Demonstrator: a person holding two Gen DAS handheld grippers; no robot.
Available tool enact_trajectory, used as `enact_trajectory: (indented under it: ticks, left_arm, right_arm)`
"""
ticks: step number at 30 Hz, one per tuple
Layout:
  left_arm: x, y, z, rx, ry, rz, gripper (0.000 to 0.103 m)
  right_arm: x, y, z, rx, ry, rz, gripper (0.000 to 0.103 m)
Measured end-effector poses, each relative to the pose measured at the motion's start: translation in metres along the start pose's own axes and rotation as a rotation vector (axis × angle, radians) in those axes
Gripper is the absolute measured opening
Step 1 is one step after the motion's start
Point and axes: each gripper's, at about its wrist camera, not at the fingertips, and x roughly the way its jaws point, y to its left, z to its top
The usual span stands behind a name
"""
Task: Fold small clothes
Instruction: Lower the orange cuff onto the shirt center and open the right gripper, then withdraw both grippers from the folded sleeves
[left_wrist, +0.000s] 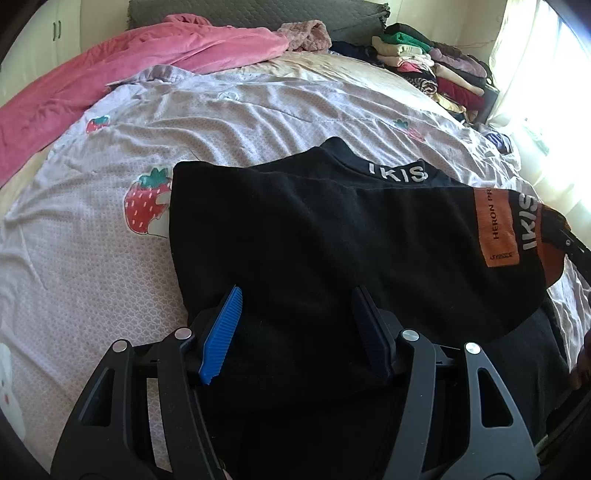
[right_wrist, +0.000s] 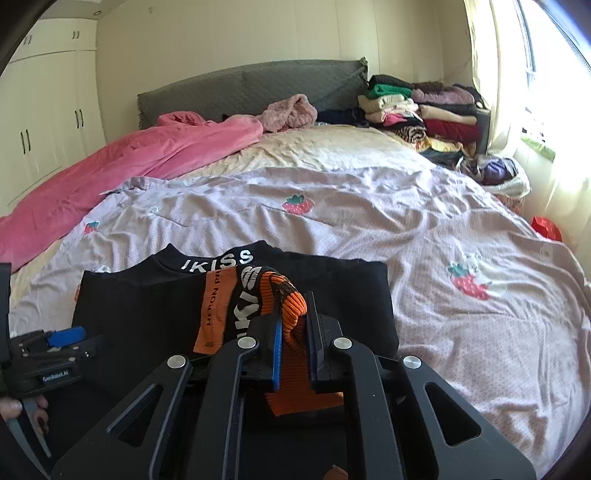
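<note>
A small black top (left_wrist: 314, 229) with white lettering on its collar and an orange patch lies on the strawberry-print sheet (left_wrist: 229, 122); it also shows in the right wrist view (right_wrist: 147, 306). My left gripper (left_wrist: 295, 295) is open just above its near part, holding nothing. My right gripper (right_wrist: 293, 299) is shut on the orange ribbed sleeve cuff (right_wrist: 291, 306) and holds the sleeve over the body of the top. The left gripper (right_wrist: 79, 338) shows at the left edge of the right wrist view. The right gripper is mostly hidden in the left wrist view.
A pink blanket (right_wrist: 129, 162) lies along the left of the bed. Stacks of folded clothes (right_wrist: 421, 110) sit at the far right by the grey headboard (right_wrist: 251, 88). A bright window is on the right and white wardrobes (right_wrist: 44, 103) on the left.
</note>
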Motion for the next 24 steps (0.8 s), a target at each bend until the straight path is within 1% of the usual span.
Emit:
enact_trajectory:
  ticks: [4,5,6,7,9,10,12,15,17,18,19,20,21,22,23,24]
  left_arm:
    - [0.0,0.0,-0.001,-0.002,-0.001,-0.008,0.054]
    - [0.0,0.001,-0.002,-0.003,-0.002,-0.01,0.054]
    - [0.0,0.001,-0.001,-0.004,-0.003,-0.011,0.054]
    - [0.0,0.001,-0.001,-0.004,-0.005,-0.013,0.054]
    - [-0.002,0.001,-0.001,-0.006,-0.01,-0.016,0.054]
    - [-0.005,0.002,0.0,-0.01,-0.016,-0.021,0.054]
    - [-0.012,0.002,0.001,-0.017,-0.033,-0.032,0.054]
    - [-0.023,-0.002,0.002,-0.009,-0.068,-0.034,0.054]
    - [-0.026,-0.009,0.003,0.015,-0.08,-0.041,0.054]
    - [-0.026,-0.013,0.002,0.027,-0.079,-0.047,0.054]
    - [-0.025,-0.017,0.001,0.04,-0.075,-0.051,0.054]
    - [-0.022,-0.02,0.0,0.053,-0.063,-0.049,0.054]
    - [-0.017,-0.022,-0.002,0.064,-0.041,-0.041,0.054]
    - [-0.007,-0.024,-0.005,0.084,0.009,-0.024,0.054]
    - [-0.003,-0.025,-0.007,0.094,0.027,-0.018,0.054]
    - [-0.001,-0.024,-0.01,0.09,0.026,-0.018,0.054]
  right_arm:
    - [0.007,-0.009,-0.002,0.038,0.029,-0.03,0.01]
    - [0.01,-0.016,-0.003,0.087,0.053,-0.015,0.01]
    - [0.012,-0.022,-0.004,0.124,0.067,-0.019,0.012]
    - [0.014,-0.027,-0.005,0.145,0.072,-0.043,0.015]
    - [0.012,-0.028,-0.005,0.134,0.059,-0.098,0.015]
    - [0.01,-0.029,-0.004,0.127,0.047,-0.11,0.017]
    - [0.006,-0.027,-0.003,0.132,0.031,-0.081,0.018]
    - [0.002,-0.016,-0.001,0.079,0.013,-0.042,0.018]
    - [0.002,-0.005,-0.001,0.036,0.027,0.013,0.019]
    - [0.004,0.0,0.0,0.019,0.043,0.046,0.023]
    - [0.005,0.005,-0.001,0.003,0.058,0.071,0.025]
    - [0.007,0.011,-0.002,-0.021,0.075,0.096,0.026]
    - [0.008,0.016,-0.003,-0.037,0.084,0.108,0.026]
    - [0.009,0.019,-0.004,-0.051,0.091,0.12,0.026]
    - [0.011,0.023,-0.006,-0.062,0.099,0.13,0.026]
    - [0.012,0.026,-0.007,-0.071,0.109,0.14,0.026]
